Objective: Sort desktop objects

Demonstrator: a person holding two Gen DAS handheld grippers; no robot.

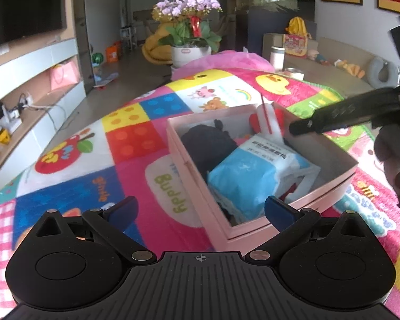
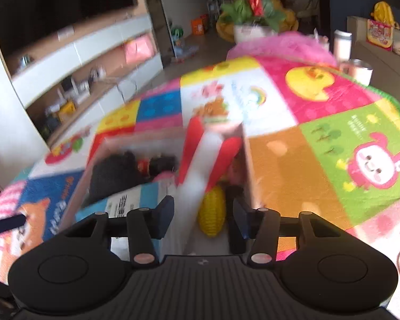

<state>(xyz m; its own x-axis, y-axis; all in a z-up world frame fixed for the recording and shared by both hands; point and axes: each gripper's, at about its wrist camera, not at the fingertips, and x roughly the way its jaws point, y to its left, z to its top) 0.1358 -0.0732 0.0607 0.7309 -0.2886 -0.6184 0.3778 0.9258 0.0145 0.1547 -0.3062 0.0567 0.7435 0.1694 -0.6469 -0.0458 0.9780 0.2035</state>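
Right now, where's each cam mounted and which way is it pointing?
Left wrist: on the left gripper, looking forward over the open pink box on the patchwork mat; its own blue-tipped fingers show, wide apart, plus the right gripper's black body and the person's hand at right.
Right wrist: on the right gripper, above the box, blurred; own fingers show, open, over a yellow corn-like toy.
Shared: box, blue-and-white packet, mat, orchid pot.
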